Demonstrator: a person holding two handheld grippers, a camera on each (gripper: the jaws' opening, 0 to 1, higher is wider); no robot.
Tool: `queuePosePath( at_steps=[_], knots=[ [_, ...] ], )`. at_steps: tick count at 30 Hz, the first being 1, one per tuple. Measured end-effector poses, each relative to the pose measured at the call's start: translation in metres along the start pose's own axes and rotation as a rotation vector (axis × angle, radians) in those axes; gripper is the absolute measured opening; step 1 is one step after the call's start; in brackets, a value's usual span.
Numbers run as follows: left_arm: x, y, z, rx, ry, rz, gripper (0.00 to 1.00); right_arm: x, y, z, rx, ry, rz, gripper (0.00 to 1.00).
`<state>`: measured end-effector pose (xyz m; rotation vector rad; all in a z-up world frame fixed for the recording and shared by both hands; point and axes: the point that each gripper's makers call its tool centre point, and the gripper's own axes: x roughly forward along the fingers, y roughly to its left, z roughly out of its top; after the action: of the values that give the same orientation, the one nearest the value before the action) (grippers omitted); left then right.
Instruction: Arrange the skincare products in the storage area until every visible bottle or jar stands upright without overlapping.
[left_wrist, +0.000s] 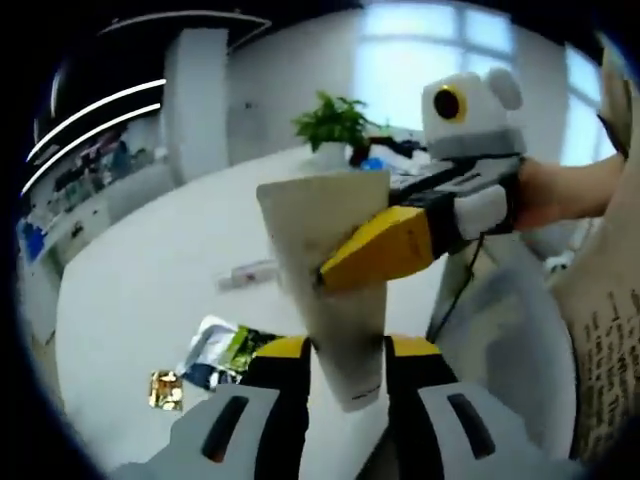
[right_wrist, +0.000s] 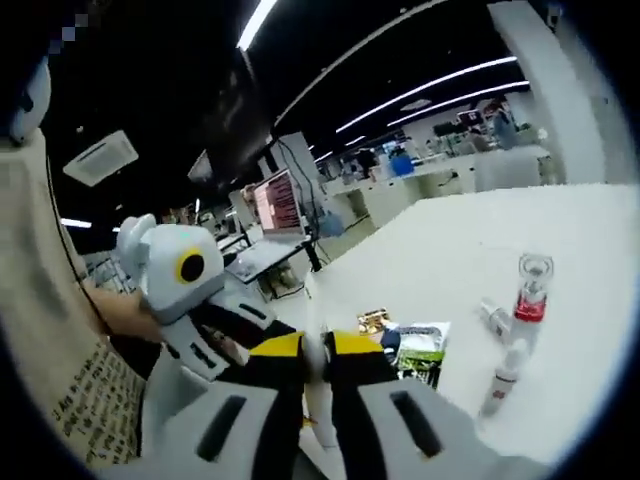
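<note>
A cream squeeze tube (left_wrist: 325, 225) is held up above the white table (left_wrist: 150, 280), flat crimped end up and cap down. My left gripper (left_wrist: 347, 350) is shut on its lower part, near the cap. My right gripper (left_wrist: 345, 262) comes in from the right and is shut across the tube's middle. In the right gripper view the same tube (right_wrist: 318, 395) shows edge-on between the shut jaws of my right gripper (right_wrist: 318, 348). A clear bottle with a red band (right_wrist: 530, 295) stands on the table (right_wrist: 450, 250), with a small white bottle (right_wrist: 500, 385) in front and another bottle (right_wrist: 492, 318) lying beside them.
Flat sachets (left_wrist: 225, 350) and a gold packet (left_wrist: 165, 390) lie on the table, and a small tube (left_wrist: 250, 272) lies farther off. A potted plant (left_wrist: 335, 125) stands at the far edge. A person's hand (left_wrist: 560, 190) holds the right gripper. A laptop (right_wrist: 275, 205) sits on a desk beyond.
</note>
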<state>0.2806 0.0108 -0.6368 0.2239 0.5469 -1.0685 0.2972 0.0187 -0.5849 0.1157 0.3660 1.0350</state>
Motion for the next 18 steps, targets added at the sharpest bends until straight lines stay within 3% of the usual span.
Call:
queuePosePath(
  at_steps=[3,6,9,12,18],
  knots=[
    [-0.002,-0.007,0.002,0.013,-0.016,-0.075,0.23,-0.001,0.015,-0.005,-0.122,0.063,0.114,0.07],
    [-0.001,-0.013,0.0,0.043,0.0,-0.124,0.25,-0.002,0.027,-0.011,-0.178,0.092,0.198,0.07],
    [0.005,-0.022,-0.007,0.062,0.011,-0.171,0.26,-0.003,0.031,-0.022,-0.211,0.124,0.246,0.07],
    [0.011,-0.033,-0.013,0.07,0.005,-0.224,0.2,-0.005,0.038,-0.03,-0.254,0.148,0.308,0.06],
    [0.016,-0.036,-0.019,0.118,0.024,-0.23,0.16,-0.008,0.034,-0.041,-0.271,0.164,0.339,0.07]
  ],
)
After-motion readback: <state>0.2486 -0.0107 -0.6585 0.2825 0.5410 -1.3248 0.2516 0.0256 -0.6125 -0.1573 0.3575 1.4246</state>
